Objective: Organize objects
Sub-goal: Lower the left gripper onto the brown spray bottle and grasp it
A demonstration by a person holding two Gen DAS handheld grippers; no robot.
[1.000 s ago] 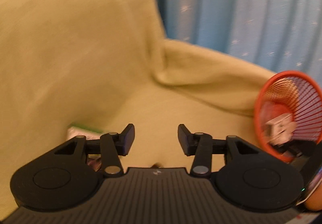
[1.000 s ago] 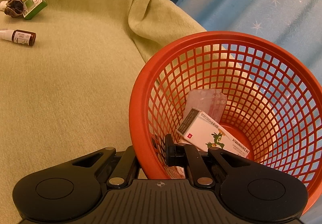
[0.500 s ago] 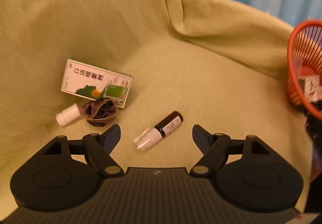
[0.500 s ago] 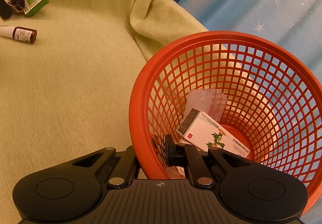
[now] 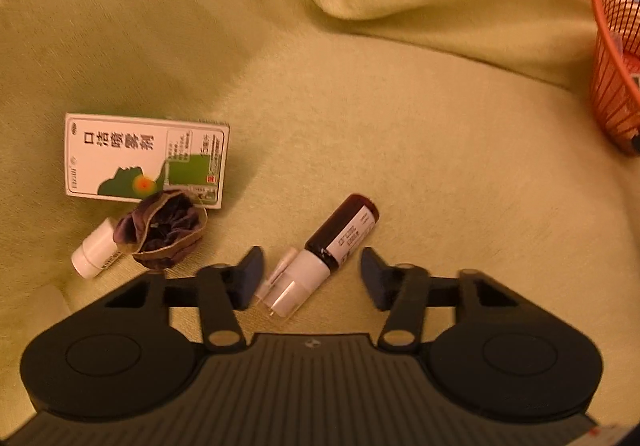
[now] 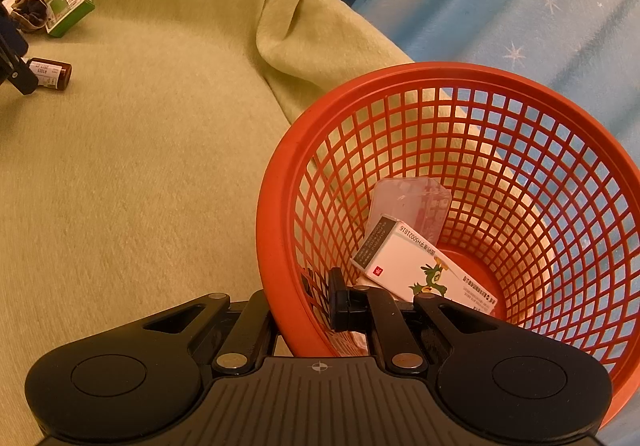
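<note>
A brown bottle with a white cap lies on the green sofa cover, between the fingers of my left gripper. The jaws are closing around it and a gap still shows on the right side. The same bottle shows at the far left of the right wrist view, beside a left fingertip. My right gripper is shut on the near wall of the orange mesh basket, one finger inside and one outside. A white box and a clear blister pack lie in the basket.
A white and green box, a dark crumpled pouch and a small white bottle lie left of the left gripper. The basket is at the far right. A blue starred curtain hangs behind the sofa.
The left gripper has come down over the sofa seat to the brown bottle; its jaws spread wide, then narrowed around the bottle. The right gripper and the basket have not moved.
</note>
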